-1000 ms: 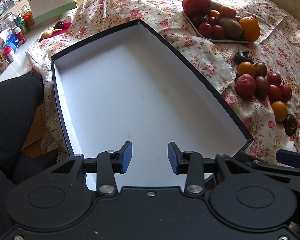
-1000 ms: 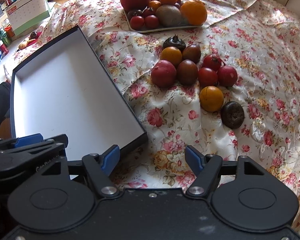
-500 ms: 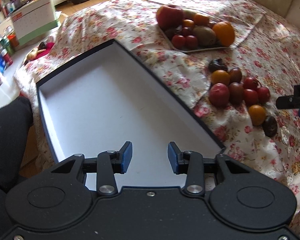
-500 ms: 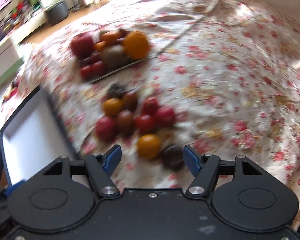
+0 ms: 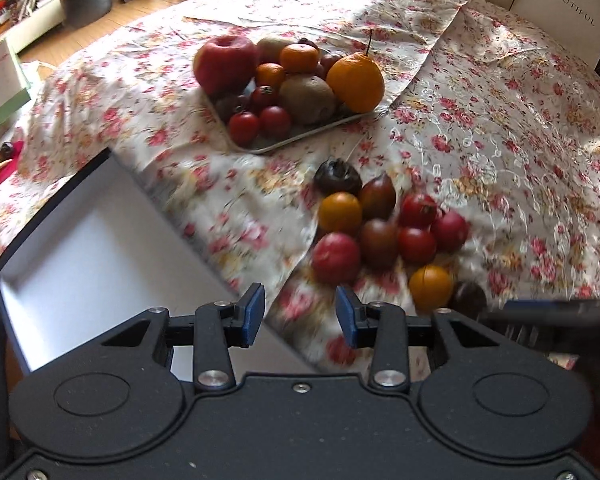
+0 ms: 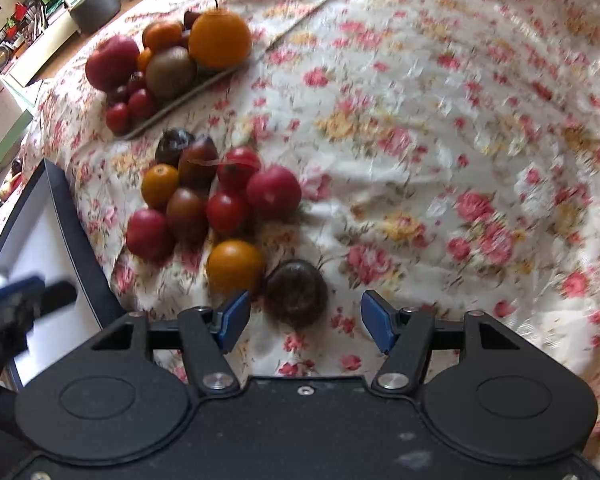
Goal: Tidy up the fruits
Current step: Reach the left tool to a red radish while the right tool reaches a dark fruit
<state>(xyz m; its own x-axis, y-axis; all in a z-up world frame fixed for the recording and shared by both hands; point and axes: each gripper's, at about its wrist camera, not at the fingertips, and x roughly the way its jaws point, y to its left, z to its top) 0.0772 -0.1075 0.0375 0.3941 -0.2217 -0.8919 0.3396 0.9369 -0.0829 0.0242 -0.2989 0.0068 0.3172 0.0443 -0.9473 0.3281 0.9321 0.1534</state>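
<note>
Jaws closing yet clear of it, the right gripper (image 6: pixel 304 318) frames a dark round wrinkled fruit (image 6: pixel 296 294) on the floral bedspread (image 6: pixel 440 160), apparently the first pick; left gripper (image 5: pixel 300 314) hangs empty, jaws narrowly parted.

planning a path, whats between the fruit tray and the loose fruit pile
Only bare floral cloth lies between the tray and the loose pile, clearest in the left wrist view.
</note>
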